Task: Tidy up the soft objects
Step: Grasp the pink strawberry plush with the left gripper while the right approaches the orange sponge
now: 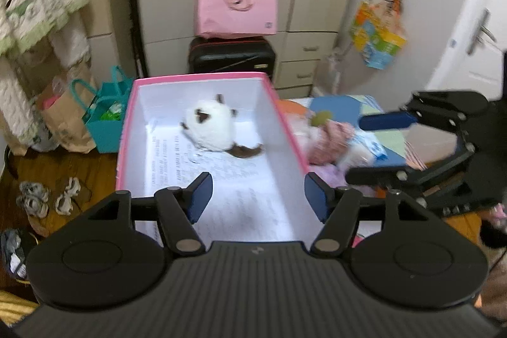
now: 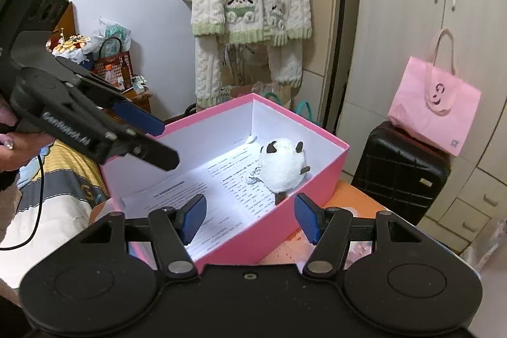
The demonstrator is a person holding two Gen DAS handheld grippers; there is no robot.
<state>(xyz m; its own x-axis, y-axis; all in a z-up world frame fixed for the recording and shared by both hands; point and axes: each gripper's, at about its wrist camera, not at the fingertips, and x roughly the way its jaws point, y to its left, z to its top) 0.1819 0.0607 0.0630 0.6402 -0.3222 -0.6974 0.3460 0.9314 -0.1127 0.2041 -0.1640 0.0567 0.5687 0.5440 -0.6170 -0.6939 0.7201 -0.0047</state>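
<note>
Done: plush cat (image 1: pixel 210 129) is lying in the pink box (image 1: pixel 202 79).
Left: pink soft things (image 1: pixel 329 141) are waiting outside (blurred).
Tongs: left gripper (image 1: pixel 258 198) and right gripper (image 2: pixel 250 219) are gaping, carrying nothing.

I see a fluffy white plush toy (image 2: pixel 283 168) at twelve o'clock, matt pink cardboard box (image 2: pixel 320 179) with printed paper lining, glossy black hard-shell suitcase (image 2: pixel 399 170) at two o'clock.

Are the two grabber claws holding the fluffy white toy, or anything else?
No, nothing is held. The left gripper and the right gripper both have open, empty jaws. The white plush toy lies alone inside the pink box.
</note>
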